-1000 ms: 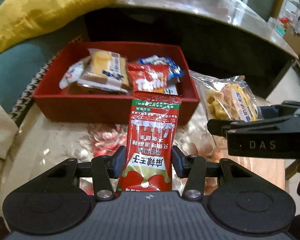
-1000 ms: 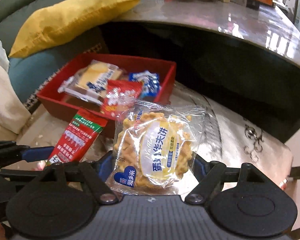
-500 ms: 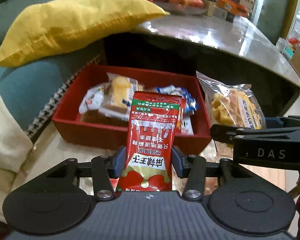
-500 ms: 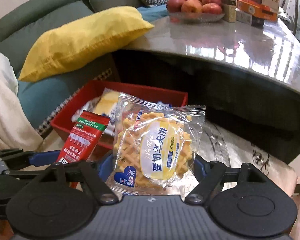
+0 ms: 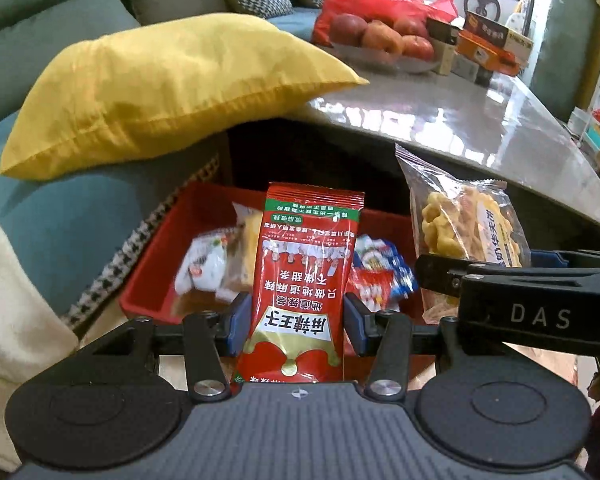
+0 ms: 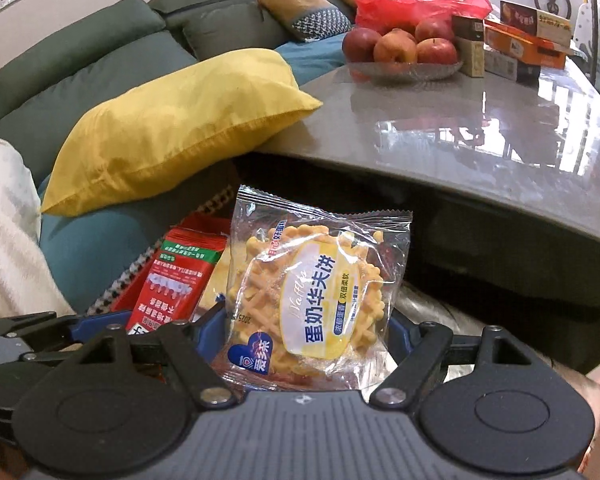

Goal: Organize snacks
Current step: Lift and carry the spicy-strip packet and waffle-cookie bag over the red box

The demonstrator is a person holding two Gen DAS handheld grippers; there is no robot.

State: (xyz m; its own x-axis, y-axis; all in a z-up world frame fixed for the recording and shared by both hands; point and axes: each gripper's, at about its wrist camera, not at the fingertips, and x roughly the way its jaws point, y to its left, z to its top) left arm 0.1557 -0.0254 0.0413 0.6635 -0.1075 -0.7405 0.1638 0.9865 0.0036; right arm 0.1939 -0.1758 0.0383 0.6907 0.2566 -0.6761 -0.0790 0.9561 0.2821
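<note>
My left gripper (image 5: 294, 324) is shut on a red snack packet (image 5: 304, 280) with a green band and holds it upright in the air, in front of a red tray (image 5: 148, 268) that holds several wrapped snacks (image 5: 204, 268). My right gripper (image 6: 304, 336) is shut on a clear waffle packet (image 6: 316, 292), held upright. The right gripper (image 5: 512, 300) and its waffle packet (image 5: 464, 224) show at the right of the left wrist view. The red packet (image 6: 172, 284) and the left gripper show at the left of the right wrist view. The tray is mostly hidden there.
A yellow pillow (image 5: 160, 96) lies on a teal sofa (image 5: 60, 224) behind the tray. A glossy grey table (image 6: 480, 128) overhangs on the right, bearing a bowl of apples (image 6: 400, 52), a red bag and boxes. A cream blanket (image 5: 8, 320) is at the left.
Both grippers have risen and tilted up with their packets. The tray now sits lower and smaller in view, and the tabletop with the apples has come into sight.
</note>
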